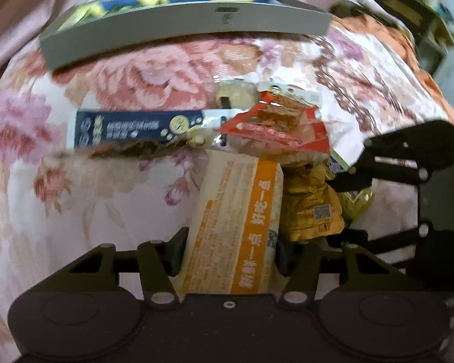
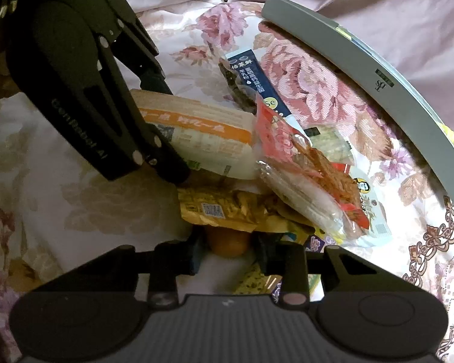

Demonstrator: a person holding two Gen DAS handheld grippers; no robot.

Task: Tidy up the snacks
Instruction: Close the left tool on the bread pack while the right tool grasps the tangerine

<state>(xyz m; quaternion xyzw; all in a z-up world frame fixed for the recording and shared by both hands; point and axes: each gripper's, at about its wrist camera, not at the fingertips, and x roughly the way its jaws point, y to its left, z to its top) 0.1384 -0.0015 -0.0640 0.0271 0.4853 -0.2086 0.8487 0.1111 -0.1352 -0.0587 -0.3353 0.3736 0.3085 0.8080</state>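
With your left claw [image 1: 228, 252] clamped on the orange packet [image 1: 236, 211] and your right claw [image 2: 228, 249] shut on the round snack [image 2: 227, 242], you needed slow, separate lifts toward the tray [image 1: 166, 39] at the bed's [image 1: 106, 199] far edge.

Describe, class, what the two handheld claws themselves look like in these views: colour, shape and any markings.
Both claws are matte black. The left claw has flat linkage bars joined by silver rivets, two angular arms and round discs on its body. The right claw is built the same, with a ribbed dark grey centre panel. In the right wrist view, pale lettering runs along the left claw's arm. No sleeves or cables are visible.
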